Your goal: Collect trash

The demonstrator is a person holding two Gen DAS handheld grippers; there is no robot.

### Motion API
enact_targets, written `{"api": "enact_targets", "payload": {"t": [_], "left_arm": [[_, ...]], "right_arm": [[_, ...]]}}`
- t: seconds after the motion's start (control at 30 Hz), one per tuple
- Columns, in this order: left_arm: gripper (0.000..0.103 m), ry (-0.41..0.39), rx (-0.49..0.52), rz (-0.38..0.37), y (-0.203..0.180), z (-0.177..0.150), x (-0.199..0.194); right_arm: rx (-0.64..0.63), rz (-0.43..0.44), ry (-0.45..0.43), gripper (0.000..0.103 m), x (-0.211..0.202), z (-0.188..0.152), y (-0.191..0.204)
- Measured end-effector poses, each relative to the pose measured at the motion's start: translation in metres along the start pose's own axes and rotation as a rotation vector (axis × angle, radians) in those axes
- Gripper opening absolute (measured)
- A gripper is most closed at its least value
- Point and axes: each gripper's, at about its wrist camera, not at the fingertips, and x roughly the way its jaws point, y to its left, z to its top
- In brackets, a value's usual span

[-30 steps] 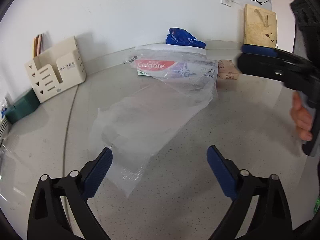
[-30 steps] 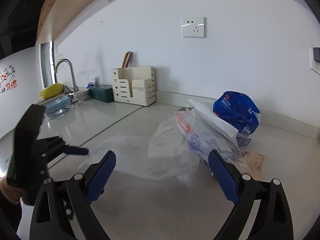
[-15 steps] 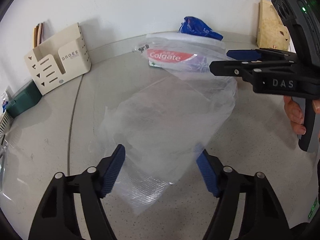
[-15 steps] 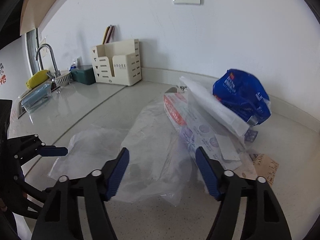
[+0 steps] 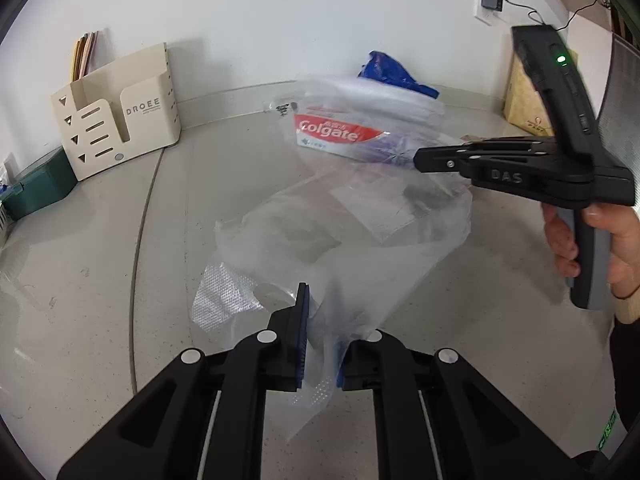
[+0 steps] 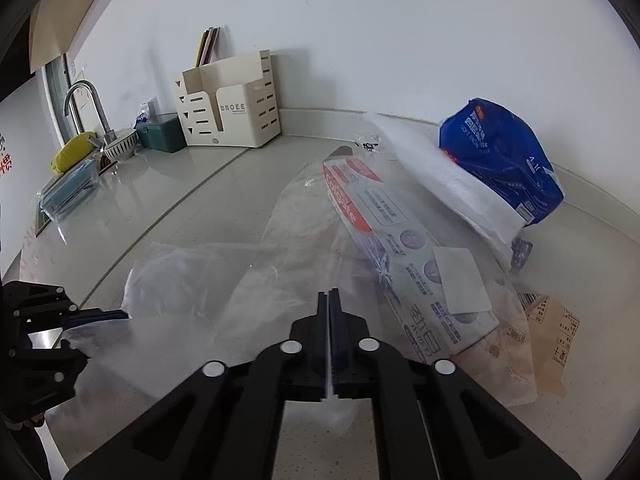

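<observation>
Lengthwise, both closed grippers stretch plastic bag (image 5: 340, 240) toward toothpaste box (image 5: 340, 136).

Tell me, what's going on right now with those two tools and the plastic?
Left tool shut on clear plastic bag. Right tool shut on same bag. Colgate box lies under the plastic.

Left gripper (image 5: 318, 344) nearly closed, pinching thin plastic. Right gripper (image 6: 329, 304) clamped tight, fingers together. Bare hand (image 5: 592, 248) wrapped round right handle.
</observation>
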Motion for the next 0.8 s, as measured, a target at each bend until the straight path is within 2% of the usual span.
{"api": "enact_targets", "payload": {"t": [0.23,0.53,0.67,0.73,0.8], "left_arm": [[0.011,-0.04,-0.001,0.006,0.005,-0.006,-0.018],[0.011,-0.094,-0.038,0.027,0.017,-0.016,-0.052],[0.011,-0.098,-0.044,0.037,0.02,-0.02,-0.059],[0.011,-0.097,-0.046,0.034,0.02,-0.022,-0.06],[0.011,-0.092,-0.044,0.036,0.02,-0.024,-0.06]], "right_arm": [[0.016,0.024,-0.037,0.005,-0.013,-0.005,-0.001],[0.004,0.016,-0.15,0.005,-0.068,-0.019,-0.004],[0.004,-0.011,-0.166,0.006,-0.079,-0.021,-0.006],[0.024,-0.01,-0.155,0.013,-0.077,-0.018,-0.011],[0.034,0.001,-0.138,0.033,-0.073,-0.015,-0.013]]}}
